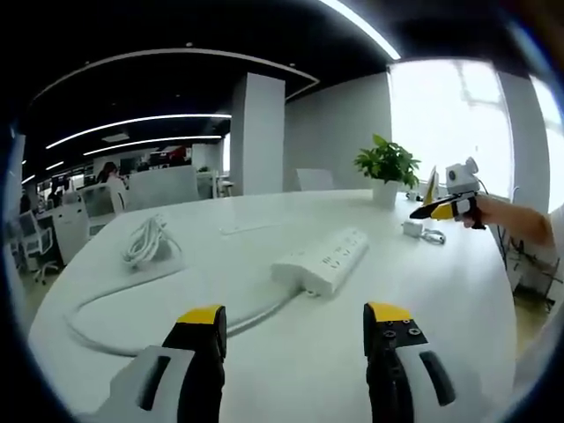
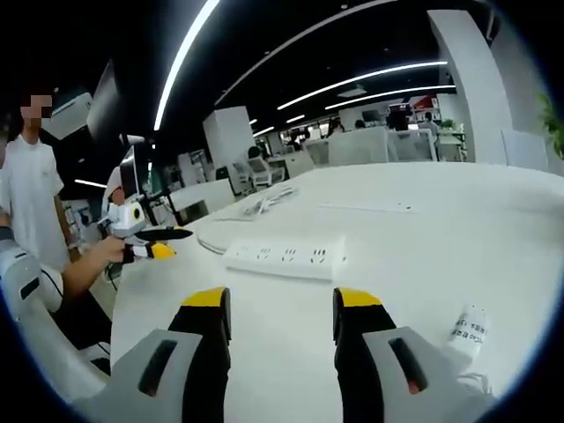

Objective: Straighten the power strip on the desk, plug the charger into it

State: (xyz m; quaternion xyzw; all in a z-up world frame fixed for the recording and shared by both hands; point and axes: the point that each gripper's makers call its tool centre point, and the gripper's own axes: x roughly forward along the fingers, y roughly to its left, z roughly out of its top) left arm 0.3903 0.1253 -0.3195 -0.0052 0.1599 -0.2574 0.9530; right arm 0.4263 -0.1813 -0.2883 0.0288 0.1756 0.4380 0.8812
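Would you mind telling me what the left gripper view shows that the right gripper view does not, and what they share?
Left gripper view alone: a potted plant at the desk's far edge and the power strip's cable curving to a coiled bundle.

Right gripper view alone: a standing person in white and a label on the charger.

Both share the white desk, the power strip lying on it, the charger, and both hand-held grippers, open and empty.

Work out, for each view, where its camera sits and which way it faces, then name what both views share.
Left gripper view: rides the left gripper, jaws open, facing across the desk at the power strip, coiled cord and plant.
Right gripper view: rides the right gripper, jaws open, facing the strip's socket side; charger at right.
Shared: strip, desk, cord, and each shows the other gripper held by a hand.
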